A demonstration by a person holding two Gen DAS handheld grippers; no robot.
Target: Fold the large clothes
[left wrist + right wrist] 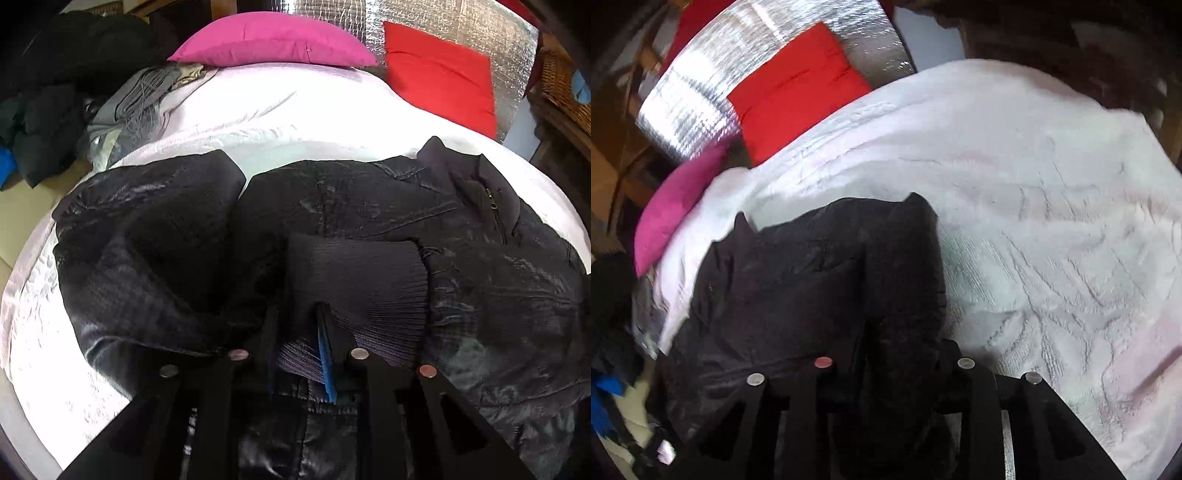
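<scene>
A black shiny padded jacket (pixel 369 206) lies spread across the white bed cover (pixel 277 110). One sleeve is folded over its front and ends in a ribbed knit cuff (pixel 362 273). My left gripper (pixel 299 317) is down on that cuff; its jaws pinch the ribbed knit, and a blue pad (pixel 327 365) shows on the right finger. In the right wrist view, the jacket (pixel 798 266) fills the lower left, its collar end pointing towards the pillows. My right gripper (pixel 897 332) is closed on a bunched ridge of the black fabric at the jacket's right edge, its fingertips sunk in it.
A pink pillow (pixel 273 40) and a red pillow (pixel 439 70) lean against a silver foil panel (pixel 424 18) at the head of the bed. Dark clothes (pixel 55 92) and a grey fringed scarf (pixel 140 96) are heaped at the left. Bare white cover (pixel 1052 221) stretches to the jacket's right.
</scene>
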